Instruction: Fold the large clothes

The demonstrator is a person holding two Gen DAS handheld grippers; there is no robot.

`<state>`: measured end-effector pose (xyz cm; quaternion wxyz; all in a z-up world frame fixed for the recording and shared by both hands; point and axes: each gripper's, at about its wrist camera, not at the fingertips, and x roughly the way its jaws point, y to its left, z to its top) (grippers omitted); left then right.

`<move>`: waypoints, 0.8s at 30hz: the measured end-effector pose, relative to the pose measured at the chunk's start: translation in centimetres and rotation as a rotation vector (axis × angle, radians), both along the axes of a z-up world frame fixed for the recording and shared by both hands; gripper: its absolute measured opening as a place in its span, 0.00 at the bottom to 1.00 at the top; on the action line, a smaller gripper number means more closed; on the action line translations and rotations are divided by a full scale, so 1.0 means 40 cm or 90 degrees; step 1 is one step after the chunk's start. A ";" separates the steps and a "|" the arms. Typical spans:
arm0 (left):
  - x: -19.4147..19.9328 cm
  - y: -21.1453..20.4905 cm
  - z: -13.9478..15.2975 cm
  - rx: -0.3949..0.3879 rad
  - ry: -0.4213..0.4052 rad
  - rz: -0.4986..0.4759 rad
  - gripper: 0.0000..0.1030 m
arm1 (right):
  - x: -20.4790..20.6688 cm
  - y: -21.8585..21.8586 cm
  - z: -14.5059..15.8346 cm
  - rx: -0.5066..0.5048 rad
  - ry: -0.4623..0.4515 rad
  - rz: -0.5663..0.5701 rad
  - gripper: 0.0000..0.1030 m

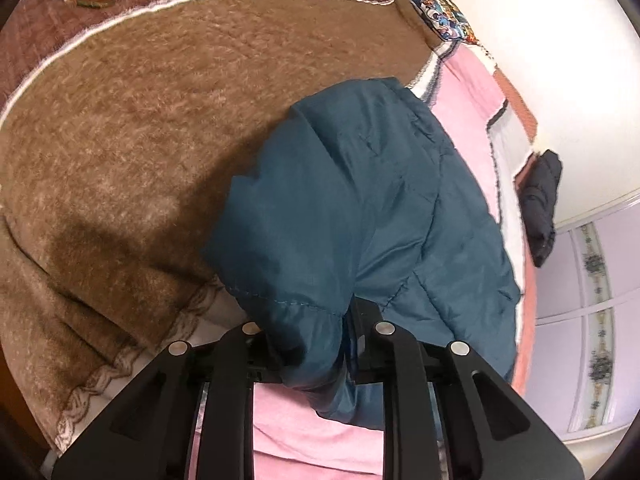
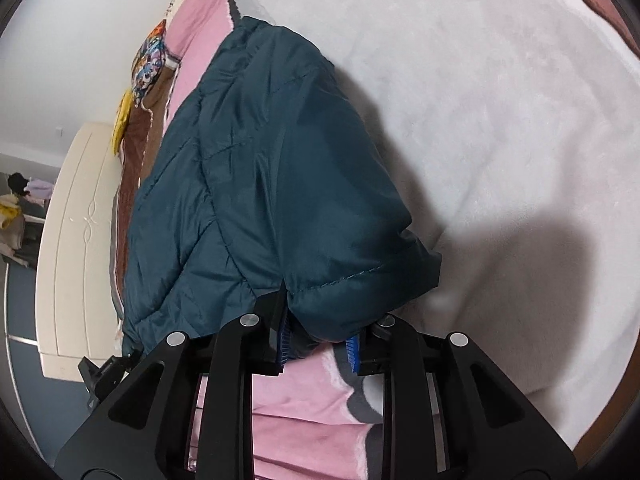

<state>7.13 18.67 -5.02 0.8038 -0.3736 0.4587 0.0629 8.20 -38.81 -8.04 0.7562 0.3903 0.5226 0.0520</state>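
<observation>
On the bed, along the pink sheet (image 1: 464, 120) between the brown blanket (image 1: 140, 128) and the white blanket (image 2: 500, 120), lies the jacket (image 1: 360, 184), teal and quilted, stretching away from both my claws toward the far edge. I have its near hem pinched at two places: the left claw (image 1: 316, 344) is narrowed onto a bunched fold near one stitched corner, and the right claw (image 2: 320, 340) is clamped the same way on the other corner, fabric filling the gap between the blue pads (image 2: 283, 340).

As I judge it, the step in hand is carrying this hem over to make a fold. To do it well I should keep both claws level with each other and the hem taut between them, lift enough that the padded cloth clears itself, and lay the edge down square to the far hem. The shell looks slippery, so I would avoid jerks that could pull it free.
</observation>
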 end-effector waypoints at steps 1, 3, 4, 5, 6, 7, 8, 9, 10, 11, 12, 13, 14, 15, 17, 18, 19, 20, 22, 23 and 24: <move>0.000 -0.010 0.004 0.020 0.003 -0.001 0.20 | 0.002 0.001 0.002 -0.003 -0.002 0.005 0.22; 0.000 -0.025 0.010 0.048 0.013 0.001 0.20 | 0.004 0.002 0.006 -0.018 -0.010 0.025 0.22; -0.001 -0.029 0.011 0.052 0.018 0.008 0.20 | 0.004 0.003 0.008 -0.021 -0.012 0.031 0.22; -0.001 -0.032 0.012 0.053 0.021 0.014 0.20 | 0.007 0.002 0.005 -0.022 -0.012 0.040 0.22; -0.001 -0.034 0.012 0.055 0.026 0.023 0.20 | 0.009 -0.001 0.001 -0.019 -0.011 0.047 0.22; 0.000 -0.036 0.011 0.057 0.029 0.030 0.20 | 0.012 -0.004 -0.005 -0.015 -0.010 0.050 0.22; 0.000 -0.037 0.011 0.059 0.033 0.036 0.21 | 0.011 -0.010 -0.012 -0.008 -0.006 0.053 0.22; -0.003 -0.038 0.010 0.059 0.036 0.041 0.21 | 0.011 -0.014 -0.017 -0.003 -0.003 0.056 0.22; -0.001 -0.038 0.010 0.059 0.038 0.046 0.21 | 0.016 -0.013 -0.018 -0.001 -0.002 0.058 0.22; 0.001 -0.038 0.010 0.059 0.039 0.049 0.21 | 0.019 -0.013 -0.019 0.001 0.000 0.060 0.22; 0.004 -0.035 0.009 0.057 0.041 0.051 0.21 | 0.021 -0.013 -0.018 0.000 0.000 0.063 0.22; 0.007 -0.032 0.008 0.053 0.044 0.055 0.21 | 0.023 -0.012 -0.017 -0.002 0.000 0.067 0.23; 0.007 -0.031 0.008 0.047 0.045 0.060 0.21 | 0.025 -0.011 -0.013 -0.003 0.001 0.069 0.23; 0.009 -0.032 0.008 0.044 0.046 0.062 0.21 | 0.028 -0.008 -0.010 -0.006 0.002 0.072 0.24; 0.007 -0.030 0.008 0.043 0.046 0.063 0.22 | 0.029 -0.005 -0.001 -0.016 0.005 0.079 0.29; 0.007 -0.030 0.009 0.044 0.045 0.062 0.25 | 0.028 -0.003 0.006 -0.022 0.010 0.087 0.34; 0.008 -0.029 0.008 0.048 0.047 0.062 0.27 | 0.024 -0.005 0.012 -0.028 0.016 0.093 0.39; 0.007 -0.030 0.008 0.050 0.049 0.062 0.32 | 0.017 -0.006 0.023 -0.038 0.016 0.099 0.39; 0.007 -0.025 0.007 0.047 0.052 0.063 0.35 | -0.006 -0.012 0.049 -0.054 0.006 0.101 0.41; 0.007 -0.026 0.008 0.044 0.050 0.061 0.37 | -0.017 -0.013 0.055 -0.057 0.003 0.100 0.42; 0.008 -0.023 0.007 0.040 0.048 0.053 0.41 | -0.037 -0.019 0.069 -0.065 -0.001 0.091 0.43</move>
